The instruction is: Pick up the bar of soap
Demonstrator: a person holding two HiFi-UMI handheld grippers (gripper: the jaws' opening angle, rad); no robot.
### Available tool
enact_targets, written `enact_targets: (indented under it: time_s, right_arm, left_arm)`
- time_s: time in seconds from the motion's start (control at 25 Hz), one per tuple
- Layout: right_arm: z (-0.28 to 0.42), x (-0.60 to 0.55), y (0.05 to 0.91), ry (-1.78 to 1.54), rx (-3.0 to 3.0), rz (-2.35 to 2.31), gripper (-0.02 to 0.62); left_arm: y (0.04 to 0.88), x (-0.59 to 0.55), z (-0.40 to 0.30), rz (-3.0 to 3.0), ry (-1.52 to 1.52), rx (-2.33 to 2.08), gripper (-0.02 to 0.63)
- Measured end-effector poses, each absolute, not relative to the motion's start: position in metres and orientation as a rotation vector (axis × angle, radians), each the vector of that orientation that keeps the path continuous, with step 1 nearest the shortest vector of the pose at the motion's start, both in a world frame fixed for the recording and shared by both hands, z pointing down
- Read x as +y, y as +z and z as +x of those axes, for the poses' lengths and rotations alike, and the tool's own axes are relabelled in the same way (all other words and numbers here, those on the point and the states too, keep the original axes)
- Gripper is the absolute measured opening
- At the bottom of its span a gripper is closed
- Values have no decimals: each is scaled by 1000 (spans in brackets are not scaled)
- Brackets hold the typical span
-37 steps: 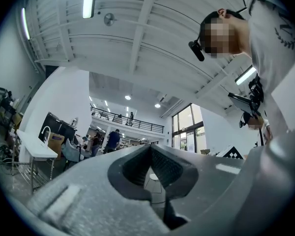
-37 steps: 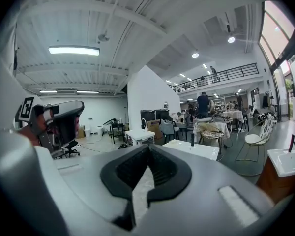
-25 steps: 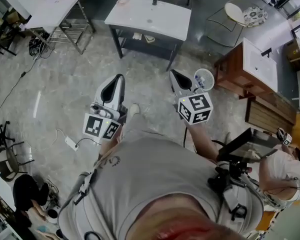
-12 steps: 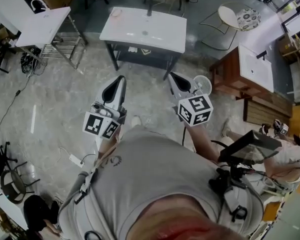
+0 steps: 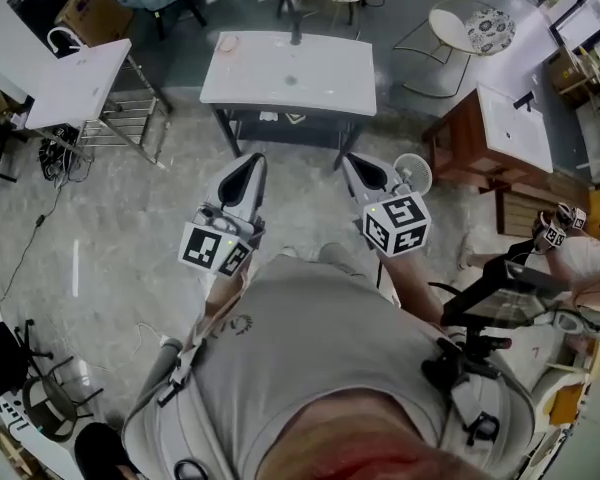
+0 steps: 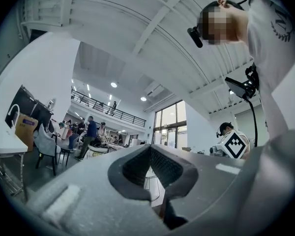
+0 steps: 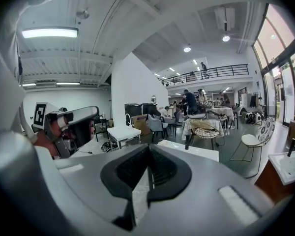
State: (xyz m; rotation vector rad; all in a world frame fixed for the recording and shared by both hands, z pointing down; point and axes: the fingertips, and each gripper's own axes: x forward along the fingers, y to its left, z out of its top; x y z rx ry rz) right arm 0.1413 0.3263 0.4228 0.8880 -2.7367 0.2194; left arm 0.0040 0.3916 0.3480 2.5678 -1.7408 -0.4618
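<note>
I hold both grippers out in front of my chest, over the grey floor. The left gripper (image 5: 249,164) (image 6: 149,153) is shut with nothing between its dark pads. Beside it, the right gripper (image 5: 358,164) (image 7: 148,150) has its tips together and is just as empty. A white sink-top table (image 5: 320,73) (image 7: 191,150) with a dark tap stands ahead of both, well beyond the fingertips. On its far left corner lies a small pale pink thing (image 5: 227,43), too small to tell if it is the soap.
A white folding table (image 5: 75,83) stands to the left. A wooden vanity with a white basin (image 5: 500,133) and a small white fan (image 5: 412,173) are to the right. Chairs (image 5: 485,28) stand behind the sink table. Another person (image 5: 580,268) is at my right, and cables lie on the floor.
I have moved forward: the sink-top table sits lower and nearer in the head view. Both grippers stayed shut and side by side in front of me.
</note>
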Motion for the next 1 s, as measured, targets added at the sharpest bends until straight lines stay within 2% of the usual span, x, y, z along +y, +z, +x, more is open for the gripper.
enact_targets:
  time_s: [0.48,1.0]
  right_arm:
    - [135,323,444,266,-2683,908,3]
    - [90,289,444,238,-2732,802,3]
  left_arm:
    - [375,391,-2,2526,-476,-1659,-3]
    - [379,365,-27,2502,-455,-1726,-3]
